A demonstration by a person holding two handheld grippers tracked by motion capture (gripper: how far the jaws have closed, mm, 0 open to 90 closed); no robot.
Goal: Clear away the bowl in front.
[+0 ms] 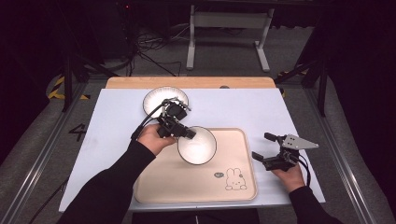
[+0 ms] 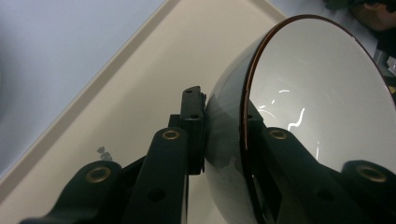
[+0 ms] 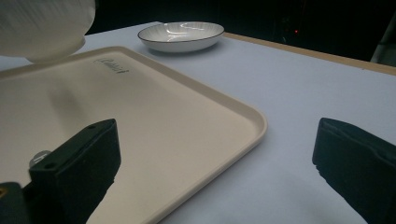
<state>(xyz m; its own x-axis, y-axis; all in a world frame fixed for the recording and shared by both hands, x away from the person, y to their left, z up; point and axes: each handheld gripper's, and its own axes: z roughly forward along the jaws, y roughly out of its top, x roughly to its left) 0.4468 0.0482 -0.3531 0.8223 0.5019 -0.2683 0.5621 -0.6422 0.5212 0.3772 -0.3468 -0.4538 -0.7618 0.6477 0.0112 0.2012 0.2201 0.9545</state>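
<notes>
Over the white-covered table (image 1: 116, 121), the left gripper (image 1: 183, 131) was clamped across the rim of a glossy, breakable-looking bowl (image 1: 198, 145) held above the tray (image 1: 243, 186), while the right gripper (image 1: 267, 145) stood parted and empty.

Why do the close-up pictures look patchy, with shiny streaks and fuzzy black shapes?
Left gripper view: lamp glare streaks the inside of the bowl, and the near jaws blur. Right gripper view: its black jaws are soft, while the plate stays sharper. High view: dark surroundings, bright table.

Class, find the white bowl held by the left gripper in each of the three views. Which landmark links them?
High view: bowl at centre, above the tray's upper part.
Left gripper view: bowl at right, rim pinched between the jaws.
Right gripper view: bowl at top left corner.
Shared landmark: the beige tray.
</notes>
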